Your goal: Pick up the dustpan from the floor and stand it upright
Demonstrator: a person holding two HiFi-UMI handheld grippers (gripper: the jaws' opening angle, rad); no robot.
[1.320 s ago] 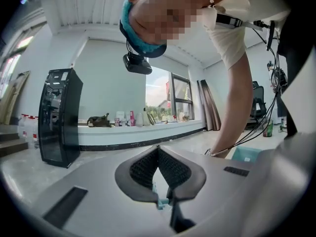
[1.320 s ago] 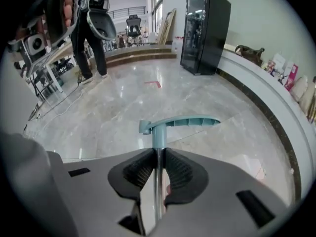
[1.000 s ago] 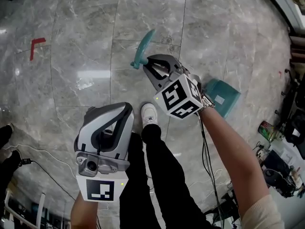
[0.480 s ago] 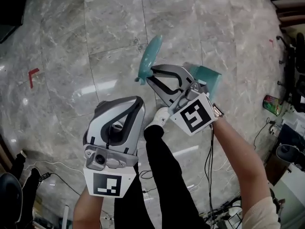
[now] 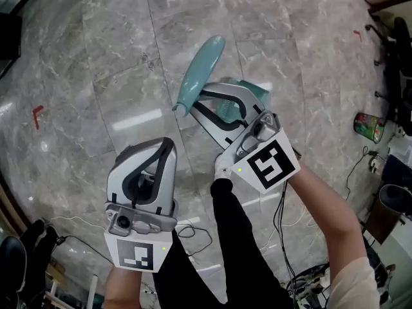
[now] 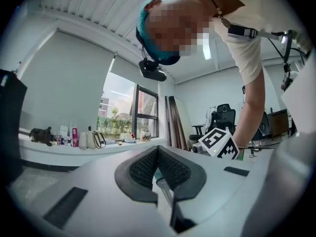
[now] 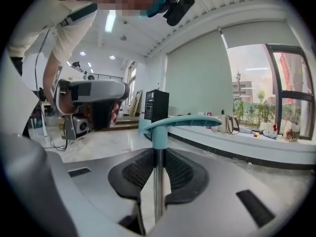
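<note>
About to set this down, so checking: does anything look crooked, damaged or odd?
Nothing stands out. The dustpan's pole sits straight between the right gripper's pads, just below its teal handle; no damage shows.

Bright, even indoor light fills every view, and the glossy grey marble floor (image 5: 96, 44) mirrors a white glare streak (image 5: 135, 120) at centre left of the head view. Both gripper views are round fisheye pictures with dark corners and bent edges. In the right one, the tall daylight window (image 7: 289, 83) at right and the ceiling strip lamp (image 7: 109, 21) at upper left wash out.
</note>
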